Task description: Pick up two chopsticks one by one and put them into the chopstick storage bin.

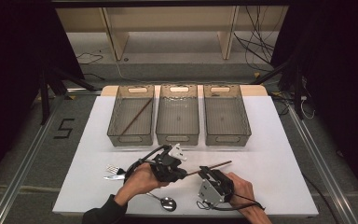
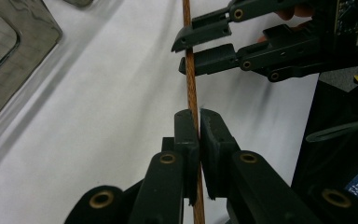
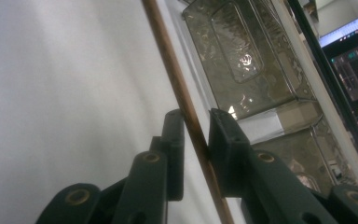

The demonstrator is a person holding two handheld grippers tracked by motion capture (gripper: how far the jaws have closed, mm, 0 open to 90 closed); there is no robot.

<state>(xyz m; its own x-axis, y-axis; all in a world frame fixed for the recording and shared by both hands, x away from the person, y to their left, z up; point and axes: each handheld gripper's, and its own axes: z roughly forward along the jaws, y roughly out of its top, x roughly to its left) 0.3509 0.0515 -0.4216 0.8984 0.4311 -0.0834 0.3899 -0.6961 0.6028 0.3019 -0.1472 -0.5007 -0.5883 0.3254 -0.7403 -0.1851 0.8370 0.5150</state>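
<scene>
your chopstick (image 2: 191,79) looks like reddish-brown wood with a faint grain and a dull sheen. the left gripper (image 2: 199,126) and right gripper (image 3: 196,135) have matt black plastic jaws. the bins (image 1: 177,115) are smoky, glossy clear plastic. the table (image 1: 270,154) is matt white, perhaps paper. the spoon (image 1: 167,202) gleams like polished metal.

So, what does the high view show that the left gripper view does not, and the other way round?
The high view alone shows three bins in a row, with a thin stick lying in the left bin, and a fork and a spoon on the table.

The left gripper view alone shows up close that the left tongs are shut on the chopstick, while the right tongs have it between their jaws, with a gap visible.

Both views share the chopstick, both tongs and the white table.
</scene>
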